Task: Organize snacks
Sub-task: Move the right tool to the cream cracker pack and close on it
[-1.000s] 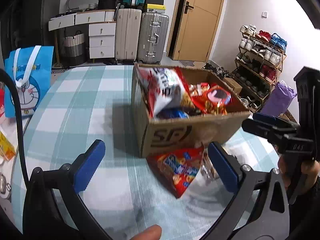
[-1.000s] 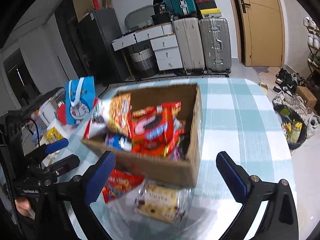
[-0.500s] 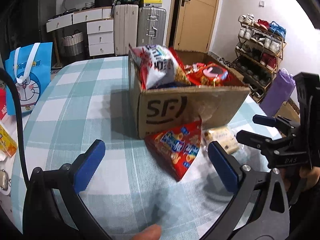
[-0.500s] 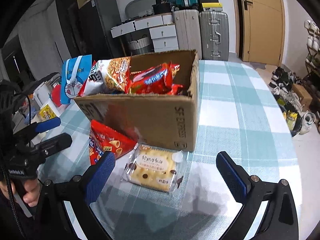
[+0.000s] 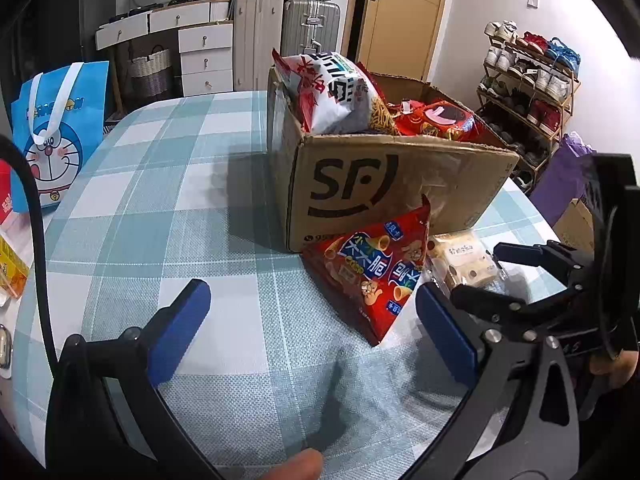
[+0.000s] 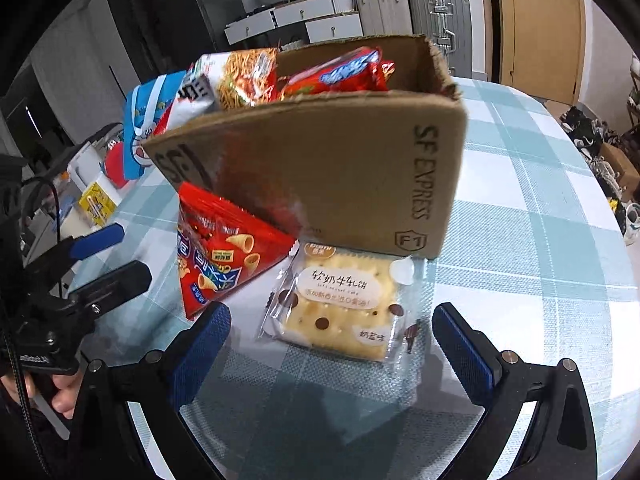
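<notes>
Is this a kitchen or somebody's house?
Probably somebody's home, near the front door: suitcases stand by a wooden door, a shoe rack is full of shoes, and a checked tablecloth covers the table.

Cracker pack (image 6: 340, 304) flat beside snack box (image 6: 328, 176)
</notes>
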Motion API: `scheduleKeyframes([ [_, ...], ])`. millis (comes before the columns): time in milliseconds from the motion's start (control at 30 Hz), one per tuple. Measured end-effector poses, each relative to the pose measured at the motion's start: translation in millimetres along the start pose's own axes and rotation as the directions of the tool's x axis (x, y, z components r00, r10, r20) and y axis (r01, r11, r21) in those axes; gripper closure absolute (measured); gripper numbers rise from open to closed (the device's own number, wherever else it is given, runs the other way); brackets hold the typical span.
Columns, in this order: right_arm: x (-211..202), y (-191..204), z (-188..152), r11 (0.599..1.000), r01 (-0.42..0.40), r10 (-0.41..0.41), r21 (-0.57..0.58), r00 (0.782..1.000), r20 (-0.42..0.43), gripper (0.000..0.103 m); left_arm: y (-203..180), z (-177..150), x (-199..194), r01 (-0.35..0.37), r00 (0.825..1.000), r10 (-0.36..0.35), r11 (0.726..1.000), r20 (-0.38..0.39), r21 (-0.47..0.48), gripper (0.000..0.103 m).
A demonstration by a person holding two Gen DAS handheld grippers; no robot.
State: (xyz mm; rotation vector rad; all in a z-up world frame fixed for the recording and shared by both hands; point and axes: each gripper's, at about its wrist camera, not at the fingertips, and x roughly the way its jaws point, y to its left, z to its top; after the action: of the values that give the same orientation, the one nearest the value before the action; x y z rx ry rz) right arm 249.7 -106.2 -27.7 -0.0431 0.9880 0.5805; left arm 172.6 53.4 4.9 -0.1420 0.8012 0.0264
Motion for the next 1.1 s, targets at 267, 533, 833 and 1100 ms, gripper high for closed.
scheduleKeyframes([
  [267,13.7,11.8,-3.6,0.997,0.071,-0.071,-0.032,0.997,-0.017,0.001,1.5,-2.6,9.0,-0.003,1.0,0.003,1.0,-0.02,-0.001,0.001],
  [533,22.8,22.0,-4.6,0.991,0.126,-0.127,-0.041,0.992,-0.017,0.001,2.9,-3.9,15.1,-0.002,1.0,0.002,1.0,-0.03,-0.004,0.001],
  [833,31.8,33.9,-5.7,0.987,0.152,-0.154,-0.056,0.988,-0.018,0.007,4.4,-4.1,16.4,0.0,1.0,0.0,1.0,-0.031,-0.009,0.001],
  [1100,26.6,35.9,-11.8,0.984,0.153,-0.154,-0.09,0.988,-0.004,0.026,6.3,-4.3,18.2,0.004,0.999,-0.005,1.0,-0.035,-0.013,0.001],
])
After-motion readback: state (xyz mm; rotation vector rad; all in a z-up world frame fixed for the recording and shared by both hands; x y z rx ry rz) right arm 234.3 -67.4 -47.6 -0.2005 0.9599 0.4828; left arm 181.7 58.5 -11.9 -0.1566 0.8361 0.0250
